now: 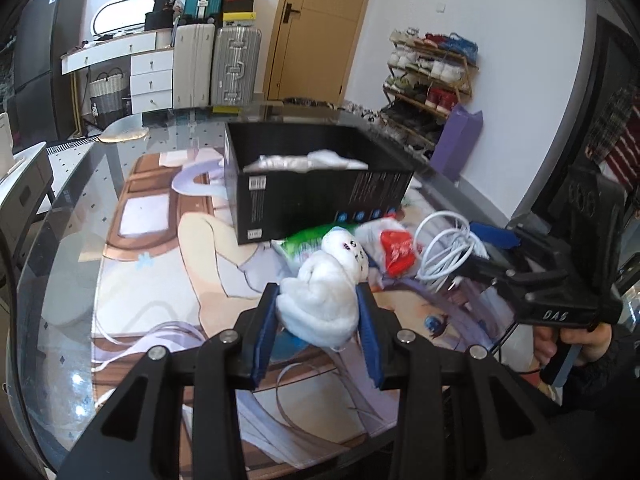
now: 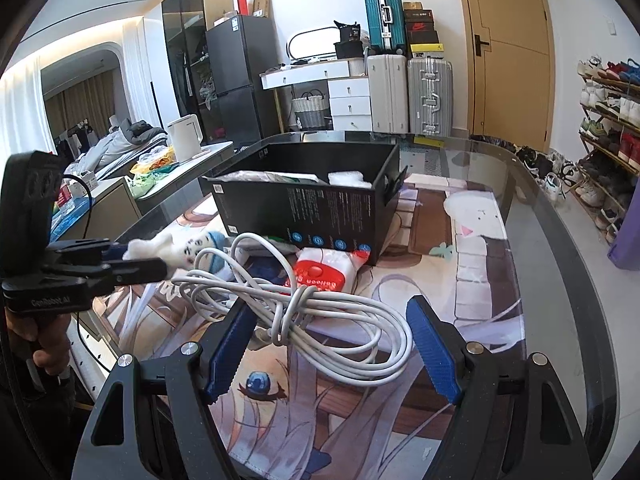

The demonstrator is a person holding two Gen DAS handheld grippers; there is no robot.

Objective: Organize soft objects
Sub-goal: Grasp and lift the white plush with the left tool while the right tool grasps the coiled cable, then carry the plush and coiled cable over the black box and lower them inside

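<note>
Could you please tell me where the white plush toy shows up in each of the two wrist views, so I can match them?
Left wrist view: the white plush toy sits at centre, clamped in the left gripper.
Right wrist view: the same toy is at far left, middle height, held out in the left gripper.
Shared landmark: the black box stands just behind it in both.

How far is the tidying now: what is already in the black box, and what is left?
Done: white soft packets lie inside the black cardboard box. In hand: the left gripper is shut on the white plush toy. Left: the red-and-white tissue pack and green packet lie outside; the right gripper is open around the white coiled cable.
</note>
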